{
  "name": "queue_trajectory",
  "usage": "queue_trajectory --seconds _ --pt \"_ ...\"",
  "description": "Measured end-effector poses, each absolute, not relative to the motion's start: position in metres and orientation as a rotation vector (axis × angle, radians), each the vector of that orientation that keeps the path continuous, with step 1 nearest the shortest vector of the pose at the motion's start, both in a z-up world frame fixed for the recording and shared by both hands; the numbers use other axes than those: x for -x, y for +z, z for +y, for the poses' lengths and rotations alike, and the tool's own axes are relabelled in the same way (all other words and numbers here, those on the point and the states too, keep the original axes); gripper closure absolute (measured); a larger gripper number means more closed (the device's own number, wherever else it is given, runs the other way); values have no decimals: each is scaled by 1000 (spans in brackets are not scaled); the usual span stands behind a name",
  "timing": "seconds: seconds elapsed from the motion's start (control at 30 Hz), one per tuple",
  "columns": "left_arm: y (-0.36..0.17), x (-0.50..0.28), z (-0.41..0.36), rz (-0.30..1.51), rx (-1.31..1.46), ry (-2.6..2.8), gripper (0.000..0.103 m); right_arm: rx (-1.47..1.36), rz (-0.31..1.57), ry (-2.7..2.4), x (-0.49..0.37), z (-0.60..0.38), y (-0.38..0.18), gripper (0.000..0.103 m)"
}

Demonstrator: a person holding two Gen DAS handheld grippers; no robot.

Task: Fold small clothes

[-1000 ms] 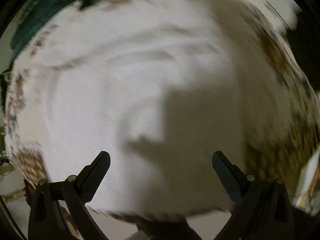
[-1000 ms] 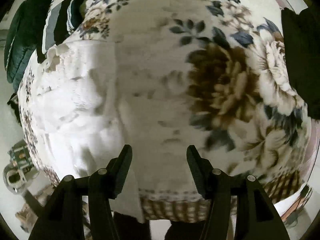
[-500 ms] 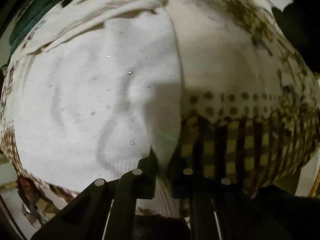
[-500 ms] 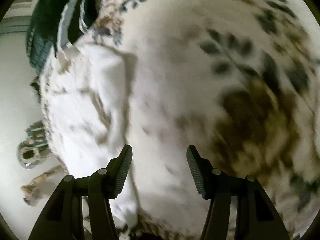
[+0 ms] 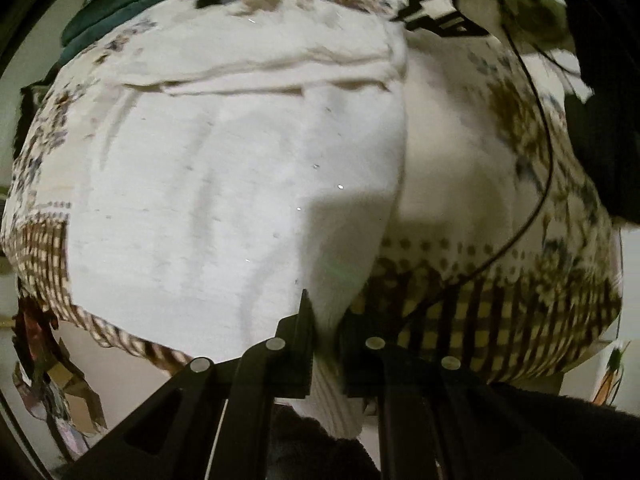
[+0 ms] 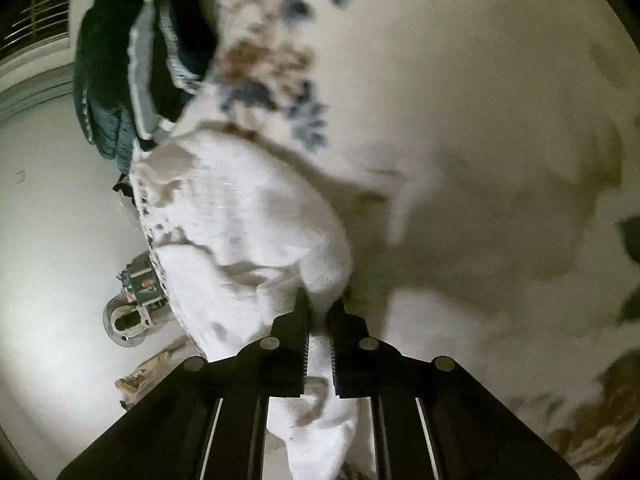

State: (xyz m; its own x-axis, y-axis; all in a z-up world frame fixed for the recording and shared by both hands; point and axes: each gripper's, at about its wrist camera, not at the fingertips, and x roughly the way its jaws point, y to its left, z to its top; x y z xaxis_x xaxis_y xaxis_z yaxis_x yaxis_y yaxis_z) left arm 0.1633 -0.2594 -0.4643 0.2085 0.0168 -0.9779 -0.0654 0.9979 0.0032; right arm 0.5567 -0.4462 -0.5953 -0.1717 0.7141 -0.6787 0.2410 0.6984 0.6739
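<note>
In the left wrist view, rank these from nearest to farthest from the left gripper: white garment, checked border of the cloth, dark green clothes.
1. White garment, pinched between the left gripper fingers.
2. Checked border, just right of the fingers.
3. Dark green clothes, far top left.

Dim light, heavy fisheye warp, motion blur esp. right view.

Bare floral bedspread [image 5: 460,152] lies open to the right of the white garment [image 5: 224,184]; a dark folded pile [image 6: 120,60] at the far edge and a black cable [image 5: 548,152] crossing the right side obstruct passage.
</note>
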Motion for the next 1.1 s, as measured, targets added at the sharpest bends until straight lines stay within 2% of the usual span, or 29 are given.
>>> queue_trajectory --seconds 0.17,0.27,0.37,0.47,0.67,0.93,1.0,1.03,1.1 --pt "-431 -163 -193 1314 188 150 96 -664 1667 531 -572 -408 -530 95" --pt "-420 -161 -144 1284 320 208 96 -548 1627 586 -588 -353 -482 96" --pt "-422 -156 -94 1251 456 269 96 -420 1595 634 -605 -279 -441 96" --pt "-436 -147 -41 1222 599 327 96 -318 1591 642 -620 -207 -426 96" --pt "-481 -139 58 1178 816 391 96 -47 1595 620 -635 -39 -447 96" --pt "-535 -142 131 1219 928 353 95 104 1617 516 -643 64 -509 96" --pt "-547 -143 140 1236 979 302 87 116 1647 493 -644 76 -530 95" --pt "-550 -141 146 1253 991 303 85 103 1672 486 -645 76 -536 91" --pt "-550 -135 155 1268 1010 296 77 32 1717 490 -642 69 -543 75"
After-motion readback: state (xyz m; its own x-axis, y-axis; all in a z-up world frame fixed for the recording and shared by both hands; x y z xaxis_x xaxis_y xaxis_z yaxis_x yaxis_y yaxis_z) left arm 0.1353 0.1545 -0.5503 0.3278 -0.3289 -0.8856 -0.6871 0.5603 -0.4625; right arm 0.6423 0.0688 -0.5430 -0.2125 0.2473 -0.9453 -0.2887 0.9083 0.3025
